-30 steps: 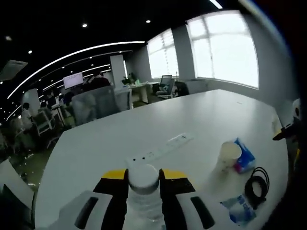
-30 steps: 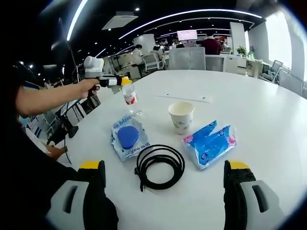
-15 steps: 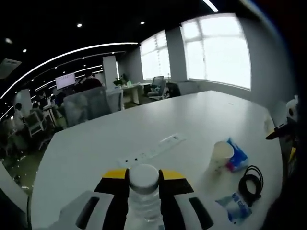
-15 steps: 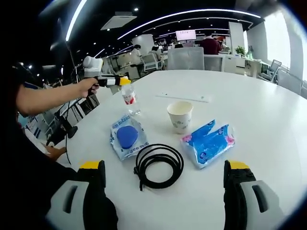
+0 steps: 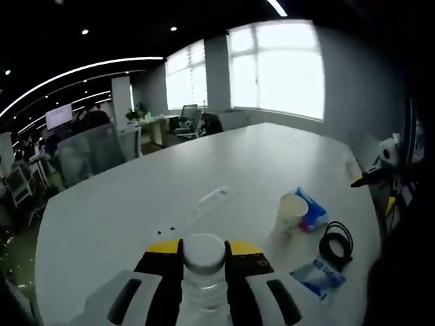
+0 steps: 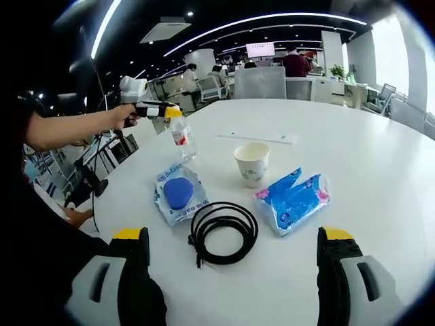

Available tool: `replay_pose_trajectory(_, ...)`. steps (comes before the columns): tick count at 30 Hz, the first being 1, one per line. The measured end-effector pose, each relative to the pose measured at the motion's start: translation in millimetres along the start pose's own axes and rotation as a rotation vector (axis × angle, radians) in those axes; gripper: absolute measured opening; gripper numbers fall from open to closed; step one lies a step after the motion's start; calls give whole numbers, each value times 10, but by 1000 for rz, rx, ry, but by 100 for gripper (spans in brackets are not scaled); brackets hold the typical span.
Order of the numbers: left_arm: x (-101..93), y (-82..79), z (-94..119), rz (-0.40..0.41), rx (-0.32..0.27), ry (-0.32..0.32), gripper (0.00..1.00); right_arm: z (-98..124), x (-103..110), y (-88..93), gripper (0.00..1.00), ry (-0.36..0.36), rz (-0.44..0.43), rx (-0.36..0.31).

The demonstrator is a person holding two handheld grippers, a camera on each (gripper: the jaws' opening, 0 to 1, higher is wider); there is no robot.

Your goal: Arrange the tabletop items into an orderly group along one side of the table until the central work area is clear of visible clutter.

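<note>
Water bottle (image 5: pixel 204 272) sits clamped between the left gripper (image 5: pixel 204 252) fingers, white cap up, yellow-tipped fingers tight on both sides of the neck; in the right gripper view the same bottle (image 6: pixel 181 138) hangs upright at the far left of the tabletop (image 6: pixel 380 170), base at or just above the surface, can't tell if touching. Right gripper (image 6: pixel 234 255) fingers are spread wide with nothing between them, hovering at the near edge. Rest of the clutter lies in a loose cluster near that edge: blue-and-white packet (image 6: pixel 179 193) just right of the bottle, black cable coil (image 6: pixel 221 231) nearest, paper cup (image 6: pixel 251 161) upright behind the coil, blue tissue pack (image 6: pixel 292 199) to the right of the cup. White power strip (image 6: pixel 255 138) lies farther out, apart from the group. Step in hand looks like placing the bottle into the group on this side. To do it well, keep the bottle vertical, bring it down until the base is flat on the tabletop before loosening the fingers, and set it just beside the packet, not on it. The bottle is tall and light, so it likely tips if let go while tilted or bumped on the way out; back the fingers straight off. The free right gripper could next tidy the coil or tissue pack toward the same line.
</note>
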State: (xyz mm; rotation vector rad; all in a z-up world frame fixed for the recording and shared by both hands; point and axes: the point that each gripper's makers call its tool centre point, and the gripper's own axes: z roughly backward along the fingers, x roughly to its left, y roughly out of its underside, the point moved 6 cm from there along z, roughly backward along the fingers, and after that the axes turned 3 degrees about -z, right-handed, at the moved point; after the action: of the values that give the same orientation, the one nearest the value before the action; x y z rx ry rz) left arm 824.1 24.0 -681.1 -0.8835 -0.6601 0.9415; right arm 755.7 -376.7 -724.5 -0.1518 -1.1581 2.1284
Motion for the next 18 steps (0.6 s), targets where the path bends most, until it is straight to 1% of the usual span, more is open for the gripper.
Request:
replay_pose_trajectory(1, -8, -24, -3, -14, 3, 28, 20, -1, 2, -1, 100, 0, 1, 0)
replay_pose_trajectory(5, -8, -61, -16, -53, 14, 86, 20, 2, 6, -8, 100, 3, 3, 2)
replay_pose_trajectory(7, -27, -83, -25, -96, 17, 132, 20, 4, 3, -13, 100, 7, 5, 2)
replay_pose_trajectory(9, -11, -89, -35, -96, 25, 139, 20, 3, 3, -13, 100, 8, 4, 4)
replay_pose_trajectory(14, -52, -115, -57, -146, 27, 212, 20, -10, 12, -8, 100, 10, 5, 10)
replay_pose_trajectory(18, 35, -78, -105, -169, 65, 261, 20, -15, 27, -18, 100, 10, 9, 13)
